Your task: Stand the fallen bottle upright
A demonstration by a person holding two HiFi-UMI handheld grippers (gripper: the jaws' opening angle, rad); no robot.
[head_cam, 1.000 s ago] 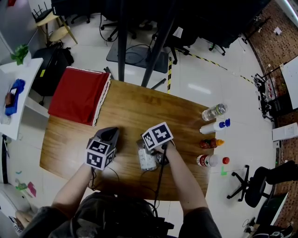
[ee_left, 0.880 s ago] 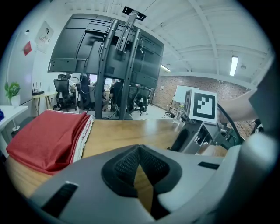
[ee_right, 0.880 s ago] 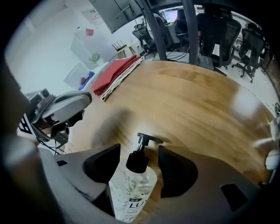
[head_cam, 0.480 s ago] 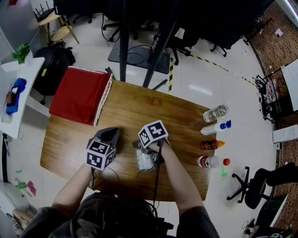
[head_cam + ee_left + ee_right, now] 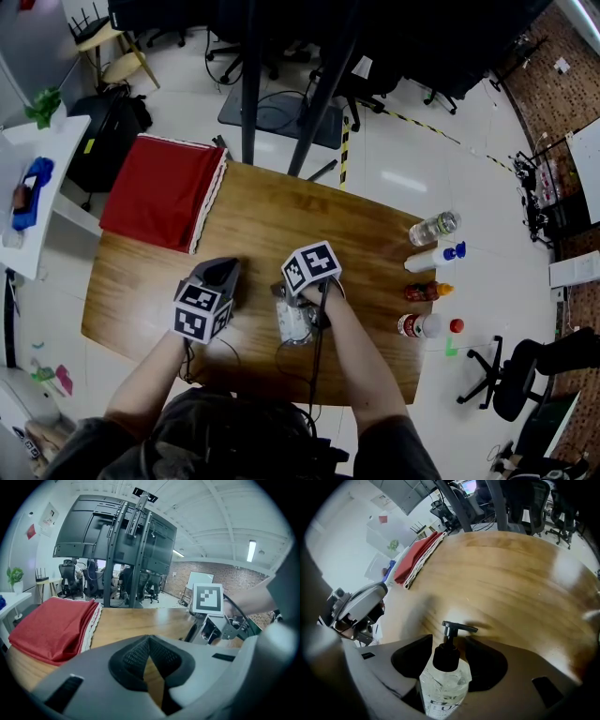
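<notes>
Right gripper (image 5: pixel 449 641): fingers have just been closing, now grasping the clear pump bottle (image 5: pixel 443 685) at the near middle of the desk (image 5: pixel 281 216). Left gripper (image 5: pixel 149 641): fingers clenched, empty.

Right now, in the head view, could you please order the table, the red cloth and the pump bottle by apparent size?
Largest: table.
Middle: red cloth.
Smallest: pump bottle, only partly visible.
</notes>
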